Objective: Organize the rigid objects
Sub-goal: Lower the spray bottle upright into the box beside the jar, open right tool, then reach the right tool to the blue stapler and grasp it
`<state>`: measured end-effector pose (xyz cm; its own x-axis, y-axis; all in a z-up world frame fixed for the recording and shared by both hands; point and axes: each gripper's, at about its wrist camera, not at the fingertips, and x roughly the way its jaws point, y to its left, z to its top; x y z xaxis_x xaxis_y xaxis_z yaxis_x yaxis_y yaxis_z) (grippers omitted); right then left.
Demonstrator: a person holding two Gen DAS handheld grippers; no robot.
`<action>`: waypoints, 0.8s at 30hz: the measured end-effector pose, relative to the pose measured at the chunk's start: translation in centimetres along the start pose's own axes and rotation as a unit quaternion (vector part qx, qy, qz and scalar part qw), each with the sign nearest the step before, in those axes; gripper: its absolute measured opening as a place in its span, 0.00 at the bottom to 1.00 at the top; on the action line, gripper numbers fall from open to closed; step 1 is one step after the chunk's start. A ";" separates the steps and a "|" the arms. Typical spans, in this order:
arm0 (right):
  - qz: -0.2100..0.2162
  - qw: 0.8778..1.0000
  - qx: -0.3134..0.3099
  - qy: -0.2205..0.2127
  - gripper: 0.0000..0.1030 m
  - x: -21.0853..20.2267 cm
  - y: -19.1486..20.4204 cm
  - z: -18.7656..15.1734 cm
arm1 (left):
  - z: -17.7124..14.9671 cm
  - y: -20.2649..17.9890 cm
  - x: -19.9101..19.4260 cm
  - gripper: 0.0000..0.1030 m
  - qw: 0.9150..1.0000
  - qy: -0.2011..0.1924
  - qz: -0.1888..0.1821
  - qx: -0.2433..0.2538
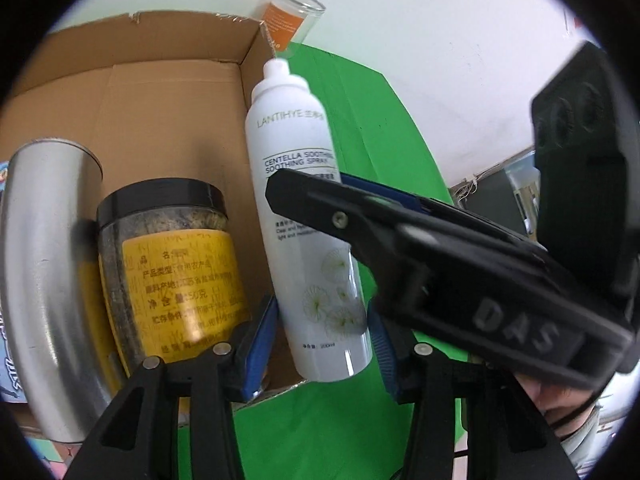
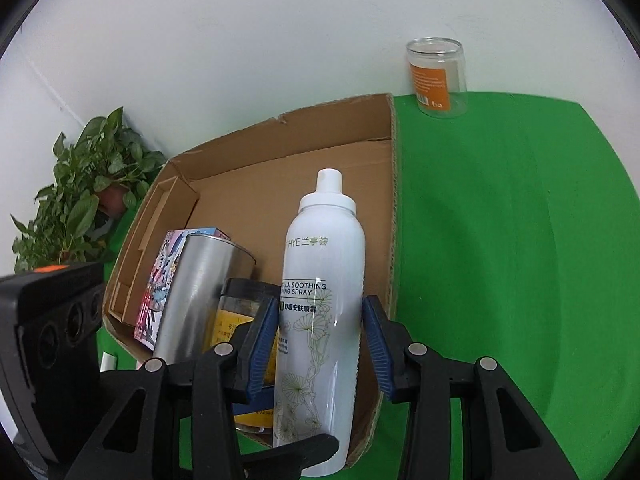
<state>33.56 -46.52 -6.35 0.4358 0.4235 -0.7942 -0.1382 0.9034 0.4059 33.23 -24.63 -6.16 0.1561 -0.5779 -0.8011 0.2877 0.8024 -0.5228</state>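
Both sets of jaws standing around the white spray bottle (image 2: 320, 320) — left gripper (image 1: 322, 340) spread, blue pads (image 1: 262, 344) flanking the bottle's lower body with gaps showing; right gripper (image 2: 320, 344) likewise spread, pads (image 2: 376, 344) near the bottle, contact not discernible. Bottle standing upright inside the cardboard box (image 2: 280, 184), against its right wall. Sitting beside it in the box — a yellow-labelled jar (image 1: 168, 276), a steel can (image 1: 44, 264) and a printed carton (image 2: 160, 280). Standing apart on the green cloth (image 2: 500, 240): a clear orange-labelled jar (image 2: 437, 78).
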 end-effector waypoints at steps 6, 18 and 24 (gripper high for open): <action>-0.021 1.000 0.000 -0.016 0.41 -0.9 0.4 -2.2 | -1.7 -0.5 -3.0 0.42 0.999 -0.035 0.013 0.032; -0.160 0.972 -0.060 -0.161 0.93 -8.9 8.8 -16.1 | -12.2 -1.0 -24.6 0.80 0.917 -0.292 0.230 0.145; -0.171 0.963 -0.087 -0.189 0.93 -11.2 14.4 -22.2 | -16.9 0.2 -29.8 0.80 0.890 -0.317 0.295 0.140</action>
<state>6.97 -36.71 -1.63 0.7702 0.0739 -0.6336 -0.0613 0.9972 0.0417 12.66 -4.70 12.64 0.8350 -0.1072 -0.5397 0.1892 0.9770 0.0986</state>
